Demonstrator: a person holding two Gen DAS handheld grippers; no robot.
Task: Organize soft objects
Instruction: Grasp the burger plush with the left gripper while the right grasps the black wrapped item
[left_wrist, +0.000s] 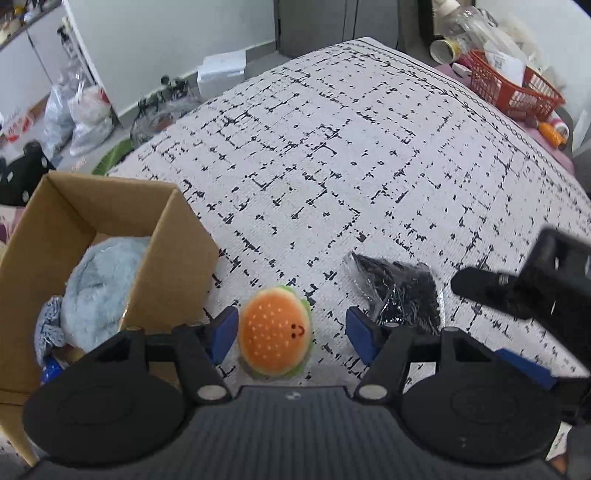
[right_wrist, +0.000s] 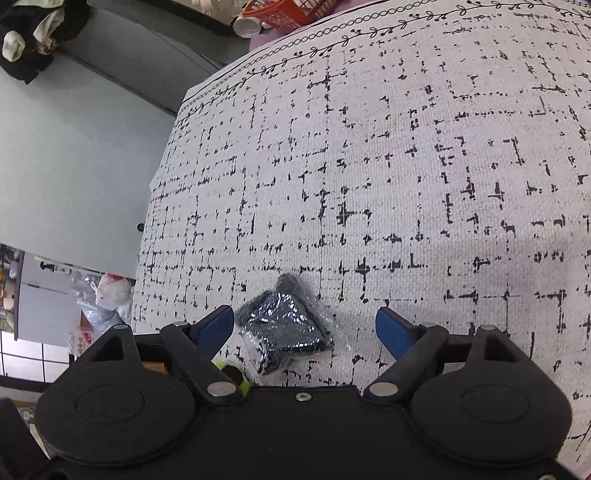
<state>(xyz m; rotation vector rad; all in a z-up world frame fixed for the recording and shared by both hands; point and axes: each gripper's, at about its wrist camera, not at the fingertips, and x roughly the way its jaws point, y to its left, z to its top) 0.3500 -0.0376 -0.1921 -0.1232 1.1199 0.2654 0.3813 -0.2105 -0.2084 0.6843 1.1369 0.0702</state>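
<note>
While nothing is gripped:
Left gripper (left_wrist: 291, 334): parted — burger plush (left_wrist: 274, 332) straddled, box (left_wrist: 110, 236) at 10 o'clock.
Right gripper (right_wrist: 304, 330): wide — black packet (right_wrist: 284, 328) between, untouched.

- Burger plush (left_wrist: 274, 333): orange bun with pale speckles, green frill at its rim, small black smile at 3 o'clock on its face.
- Wrapped bundle (right_wrist: 284, 326): black under glinting clear film.
- Cloth (left_wrist: 332, 166): white weave, broken black grid marks, with a black vine-and-chain border along its edge at 1 o'clock.
- Cardboard box (left_wrist: 40, 236): plain brown.
- Fluffy toy (left_wrist: 99, 284) inside it: pale blue.
- Basket (left_wrist: 513, 88): red-orange mesh.
- Gripper pads (left_wrist: 221, 332): blue on black bodies.
</note>
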